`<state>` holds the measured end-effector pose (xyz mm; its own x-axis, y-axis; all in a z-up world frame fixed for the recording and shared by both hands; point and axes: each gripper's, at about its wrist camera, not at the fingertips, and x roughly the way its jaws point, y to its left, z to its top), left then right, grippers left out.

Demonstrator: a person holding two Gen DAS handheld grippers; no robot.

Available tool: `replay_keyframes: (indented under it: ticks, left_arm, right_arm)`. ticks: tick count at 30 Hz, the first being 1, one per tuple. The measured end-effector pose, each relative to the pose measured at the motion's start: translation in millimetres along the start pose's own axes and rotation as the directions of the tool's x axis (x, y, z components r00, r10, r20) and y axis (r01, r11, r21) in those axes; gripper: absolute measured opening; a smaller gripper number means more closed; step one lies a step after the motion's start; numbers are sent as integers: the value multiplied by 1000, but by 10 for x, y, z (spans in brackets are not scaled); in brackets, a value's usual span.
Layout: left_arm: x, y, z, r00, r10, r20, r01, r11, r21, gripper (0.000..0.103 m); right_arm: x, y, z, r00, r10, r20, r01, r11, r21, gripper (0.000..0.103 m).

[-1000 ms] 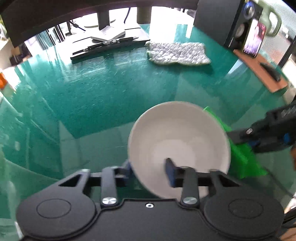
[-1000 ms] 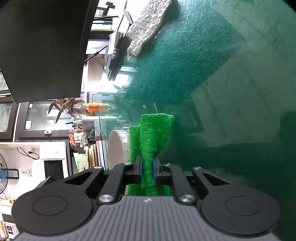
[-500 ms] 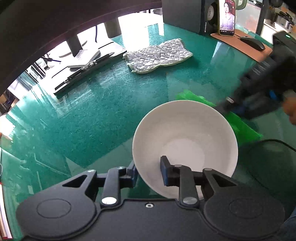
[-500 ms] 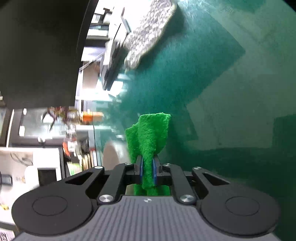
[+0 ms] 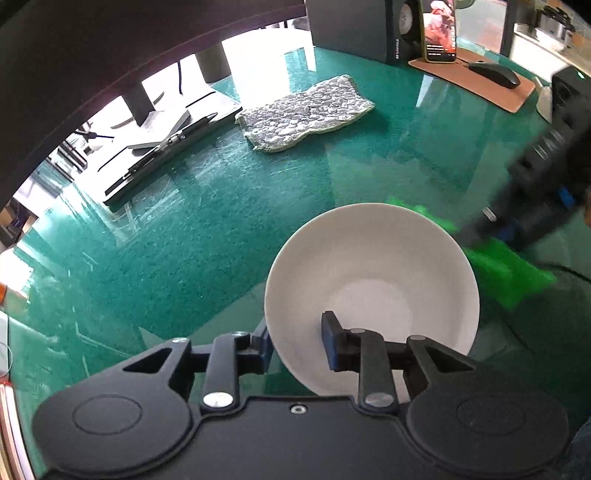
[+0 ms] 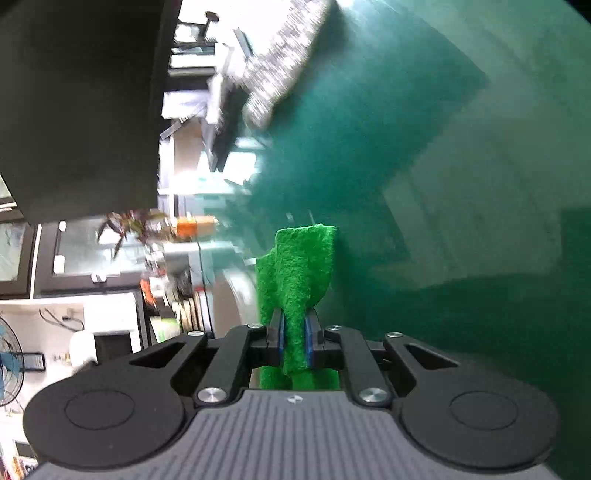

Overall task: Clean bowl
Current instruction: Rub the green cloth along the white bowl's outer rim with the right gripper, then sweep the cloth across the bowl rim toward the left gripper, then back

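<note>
The left gripper point(image 5: 297, 341) is clamped on the near rim of a white bowl point(image 5: 371, 280): one finger sits inside the bowl, the other outside its wall, so the bowl is held tilted above the green table point(image 5: 192, 236) with its hollow facing the camera. In the left wrist view the bowl fills the lower centre, and at about 3 o'clock from it the right gripper point(image 5: 476, 236) shows as a dark blurred shape pinching a green cloth point(image 5: 506, 269) that lies just past the bowl's rim; whether cloth and rim touch cannot be told through the blur. Only this view shows the far side of the table: a grey patterned mat point(image 5: 306, 110) at 12 o'clock from the bowl, a black keyboard point(image 5: 166, 147) at 10 o'clock, and at 1 o'clock a phone point(image 5: 437, 31) propped by a speaker point(image 5: 354, 29), with a mouse point(image 5: 495, 74) on a brown pad point(image 5: 476, 79). The right wrist view is turned on its side and blurred. It shows what the other cannot: the right gripper point(image 6: 293, 341) from behind, its blue-lined fingers pressed together on the green cloth point(image 6: 295, 280), which stands up between them. At 9 o'clock from the cloth a pale curved sliver, the bowl point(image 6: 240, 295), shows edge-on, and the mat point(image 6: 284, 66) lies at 12 o'clock.
</note>
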<state>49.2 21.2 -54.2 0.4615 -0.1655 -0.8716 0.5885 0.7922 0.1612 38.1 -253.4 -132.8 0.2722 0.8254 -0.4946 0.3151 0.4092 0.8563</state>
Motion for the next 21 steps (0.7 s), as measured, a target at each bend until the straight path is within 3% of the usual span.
replay_keyframes:
  ticks: [5,12,21]
  left_arm:
    - [6,-5,-3,1000,6,2,-6,1000,6,28]
    - [4,-27,2,1000,14,-1,-14,1000,12,28]
    - [19,-94,42,1000,-1,10,0,997,72,31]
  right_arm:
    - [188,75,145,999,-37,37,37,999,1,9]
    - [478,341,432,999,-12,50,16,998,-67,10]
    - [68,15,106,1000,-21,-16,21,1000,-9,11]
